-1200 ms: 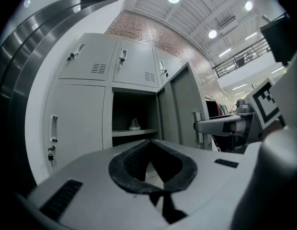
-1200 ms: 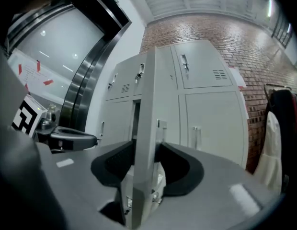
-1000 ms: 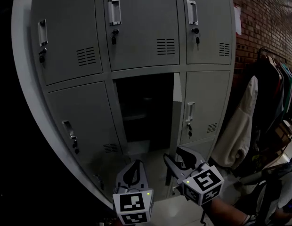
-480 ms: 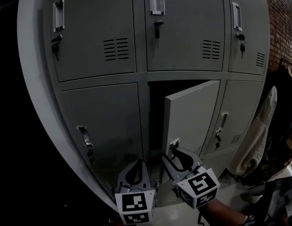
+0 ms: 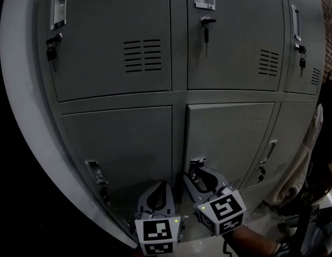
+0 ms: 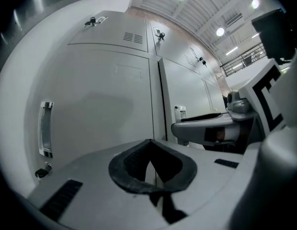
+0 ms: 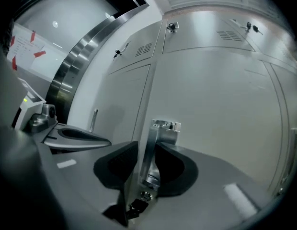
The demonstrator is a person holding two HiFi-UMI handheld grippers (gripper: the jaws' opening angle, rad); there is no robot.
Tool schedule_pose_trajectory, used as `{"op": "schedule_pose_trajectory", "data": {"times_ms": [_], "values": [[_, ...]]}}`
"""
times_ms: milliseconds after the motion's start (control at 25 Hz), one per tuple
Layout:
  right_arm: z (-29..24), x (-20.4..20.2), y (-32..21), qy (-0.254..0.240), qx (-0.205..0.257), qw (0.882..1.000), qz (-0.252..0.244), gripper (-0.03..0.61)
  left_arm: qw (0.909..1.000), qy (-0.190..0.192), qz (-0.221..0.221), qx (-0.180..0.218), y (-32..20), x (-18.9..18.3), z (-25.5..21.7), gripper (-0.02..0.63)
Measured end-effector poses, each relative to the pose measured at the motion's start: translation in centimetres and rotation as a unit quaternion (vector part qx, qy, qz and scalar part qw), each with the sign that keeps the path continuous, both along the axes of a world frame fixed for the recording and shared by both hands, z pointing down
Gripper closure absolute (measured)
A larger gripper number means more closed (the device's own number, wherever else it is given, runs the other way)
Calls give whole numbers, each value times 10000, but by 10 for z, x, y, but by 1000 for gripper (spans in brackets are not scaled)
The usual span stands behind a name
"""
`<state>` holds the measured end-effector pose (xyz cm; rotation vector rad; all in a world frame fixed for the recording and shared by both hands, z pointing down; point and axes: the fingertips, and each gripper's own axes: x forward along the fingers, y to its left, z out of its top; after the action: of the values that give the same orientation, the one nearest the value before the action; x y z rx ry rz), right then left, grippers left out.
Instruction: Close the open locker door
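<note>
Locker door is the middle 1 of the bottom row. In the head view it sits flush with the frame, or close to it. Can't tell whether the latch has caught.

Right gripper: jaws closing, with the door's handle upright between them. 1 pad looks to be at the metal, while the other shows a thin gap, so I wouldn't call it clamped yet. A dark key hangs just below the handle, close to the jaw roots.

Left gripper: tips together, nothing in them. It sits low in front of the neighbouring door to the left and touches nothing.

Handling, my read:
- The door is thin sheet metal, so probably light and free-swinging, with some flex in the panel.
- The handle is on the left edge, so the hinge is likely on the right. Force at the handle side gets the most leverage.
- The handle is stiff, smooth metal and pads may slide on it. Grip mid-handle, clear of the key.
- For the last bit of travel, a flat push on the panel beside the handle should seat it. Go gently, since a slam could bounce it back open.
</note>
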<state>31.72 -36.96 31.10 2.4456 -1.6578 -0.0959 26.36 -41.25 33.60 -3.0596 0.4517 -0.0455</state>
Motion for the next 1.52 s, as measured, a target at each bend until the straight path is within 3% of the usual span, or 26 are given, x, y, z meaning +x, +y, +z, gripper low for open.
{"op": "schedule_pose_trajectory", "data": {"times_ms": [520,600,880,1160,1520], "values": [[0,12,-11,-87,169,9997,-147,486,9999,-106,9,-34,-7,23,6,609],[-2,11,-5,-118,226,9995,-179,451,9999,-108,-2,-25,-4,23,6,609],[-9,-4,40,-149,378,9991,-149,446,10000,-42,-55,32,25,10,-3,609],[-6,-47,116,-233,433,9986,-176,448,9999,-74,-42,53,98,-28,1,609],[9,-124,272,-389,342,9983,-261,463,9996,-209,-194,-29,245,-110,13,609]]}}
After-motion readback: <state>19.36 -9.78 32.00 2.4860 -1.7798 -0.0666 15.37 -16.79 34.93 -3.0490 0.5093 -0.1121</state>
